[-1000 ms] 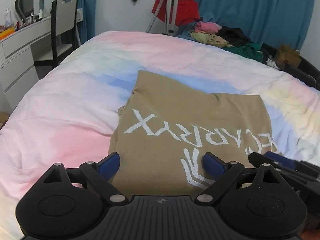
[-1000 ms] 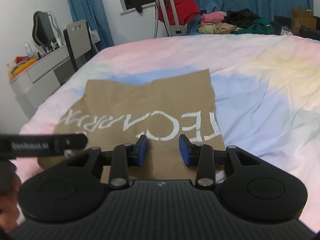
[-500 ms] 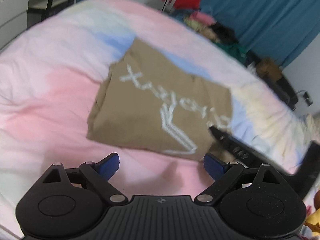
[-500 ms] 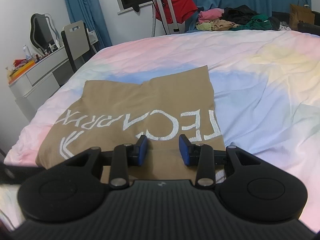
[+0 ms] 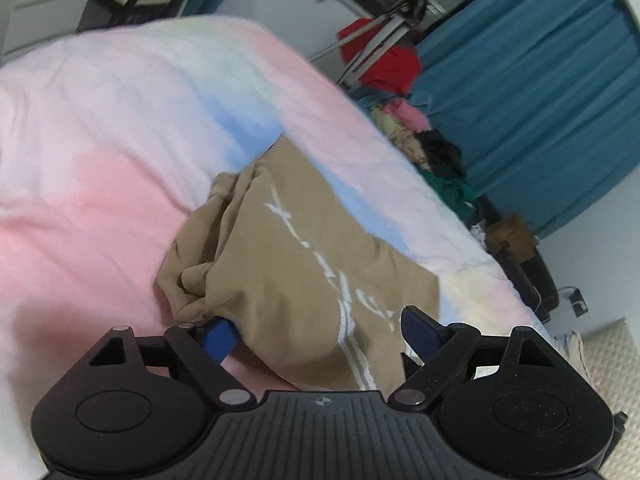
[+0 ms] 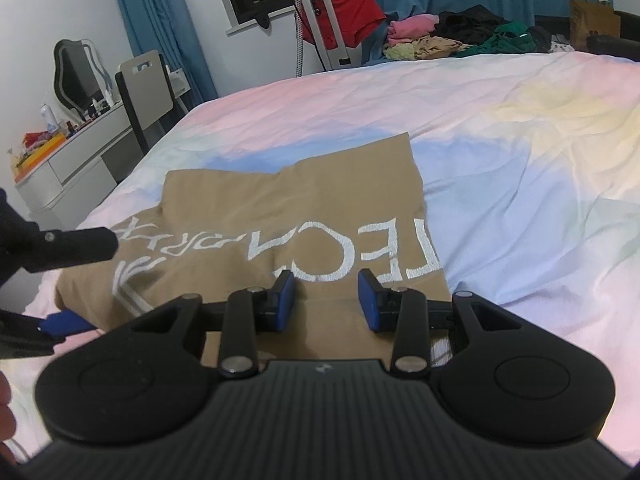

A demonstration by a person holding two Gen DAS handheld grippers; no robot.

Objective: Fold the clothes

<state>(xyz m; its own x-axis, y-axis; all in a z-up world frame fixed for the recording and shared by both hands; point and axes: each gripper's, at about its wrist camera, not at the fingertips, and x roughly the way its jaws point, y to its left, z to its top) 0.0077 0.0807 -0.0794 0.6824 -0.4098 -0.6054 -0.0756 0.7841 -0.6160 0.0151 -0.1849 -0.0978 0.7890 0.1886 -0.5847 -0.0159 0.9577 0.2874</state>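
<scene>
My left tongs gape wide around the near corner of the tan shirt, one blue pad tucked under its bunched edge. My right tongs hover part-open over its near hem. The shirt lies folded on the pastel bed, white lettering up.
</scene>
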